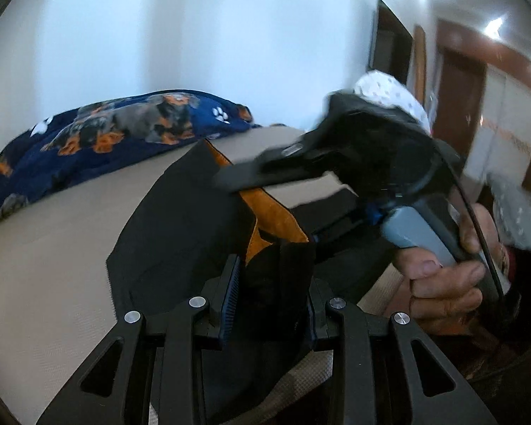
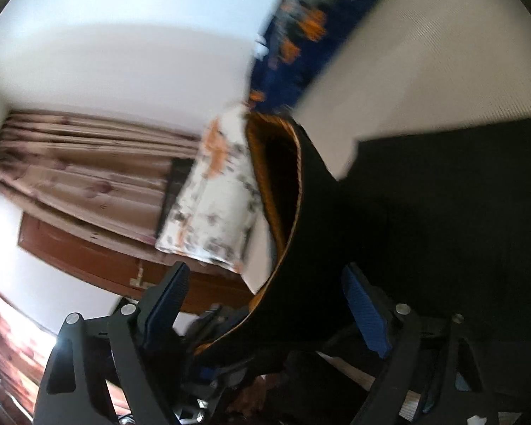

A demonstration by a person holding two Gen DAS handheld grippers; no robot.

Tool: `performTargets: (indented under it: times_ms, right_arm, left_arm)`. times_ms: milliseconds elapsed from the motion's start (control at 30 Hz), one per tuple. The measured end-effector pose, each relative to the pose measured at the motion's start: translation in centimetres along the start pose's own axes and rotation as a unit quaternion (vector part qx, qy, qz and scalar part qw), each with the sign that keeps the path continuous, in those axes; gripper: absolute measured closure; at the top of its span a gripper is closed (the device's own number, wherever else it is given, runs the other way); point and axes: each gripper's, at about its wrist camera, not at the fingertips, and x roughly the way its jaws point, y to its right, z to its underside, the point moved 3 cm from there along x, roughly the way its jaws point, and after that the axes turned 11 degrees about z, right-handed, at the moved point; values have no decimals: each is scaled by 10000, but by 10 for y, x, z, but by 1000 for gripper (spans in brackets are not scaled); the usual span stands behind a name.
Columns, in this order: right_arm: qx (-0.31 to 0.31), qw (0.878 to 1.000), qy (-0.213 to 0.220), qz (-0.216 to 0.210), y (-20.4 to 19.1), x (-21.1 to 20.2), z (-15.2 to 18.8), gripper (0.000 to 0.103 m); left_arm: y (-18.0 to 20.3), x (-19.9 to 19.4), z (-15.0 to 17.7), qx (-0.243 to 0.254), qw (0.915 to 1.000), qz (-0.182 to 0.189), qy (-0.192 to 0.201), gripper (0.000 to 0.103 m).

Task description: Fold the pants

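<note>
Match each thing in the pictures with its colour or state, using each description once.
Things:
1. pants
2. blanket
3. left hand-held gripper
4. right hand-held gripper

Descriptions:
A. navy, printed with dogs and paw marks
B. jaws spread wide, pads off the fabric
C. black with an orange lining
D. clamped on a bunched fold of black cloth

Pairs: 1-C, 2-A, 3-D, 4-B
</note>
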Motion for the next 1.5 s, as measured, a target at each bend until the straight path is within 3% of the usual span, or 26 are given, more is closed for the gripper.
performTargets:
  times_ms: [67, 133, 167, 233, 267, 300, 367, 467, 567, 733, 900, 1233, 1500]
  right_arm:
    - [245, 9995, -206, -31, 13, 9, 0, 24]
    - [339, 9990, -300, -13, 20, 17, -1, 35]
    - [329, 9989, -324, 38, 21, 19, -1, 49]
    - [300, 9984, -374, 301, 24, 24, -2, 64]
    - [287, 9981, -382, 400, 26, 26, -3, 77]
    - [306, 9979, -394, 408, 30, 26, -3, 78]
    - [390, 9979, -386, 355, 36, 25, -3, 85]
    - [391, 9982, -196, 400, 42, 19, -6, 86]
    - [455, 9984, 8, 338, 47, 8, -10, 86]
    - [451, 9979, 439, 164, 51, -26, -14, 87]
    - [673, 9931, 917, 293, 74, -72, -19, 87]
    - [1278, 9743, 1737, 654, 143, -159, -9, 87]
    - [1555, 9670, 1935, 578, 177, -186, 8, 87]
  left_arm:
    - [10, 10, 3, 246, 9996, -79, -125, 71]
    - [19, 17, 11, 549, 9979, -183, -292, 71]
    - [23, 22, 12, 636, 9971, -211, -362, 71]
    - [28, 23, 15, 819, 9952, -370, -374, 71]
    - [30, 21, 16, 861, 9948, -408, -352, 69]
    - [30, 19, 16, 856, 9951, -379, -330, 66]
    - [30, 10, 13, 767, 9964, -273, -225, 44]
    - [33, -9, 8, 870, 9949, -503, 66, 13]
    - [26, -31, 2, 837, 9924, -782, 456, 1]
    - [-14, -47, 2, 219, 9913, -1173, 549, 0]
    - [-51, -39, 12, -589, 9929, -975, 353, 0]
    - [-46, 13, 24, -531, 9956, -704, -326, 0]
    - [-47, 45, 21, -762, 9945, -320, -647, 0]
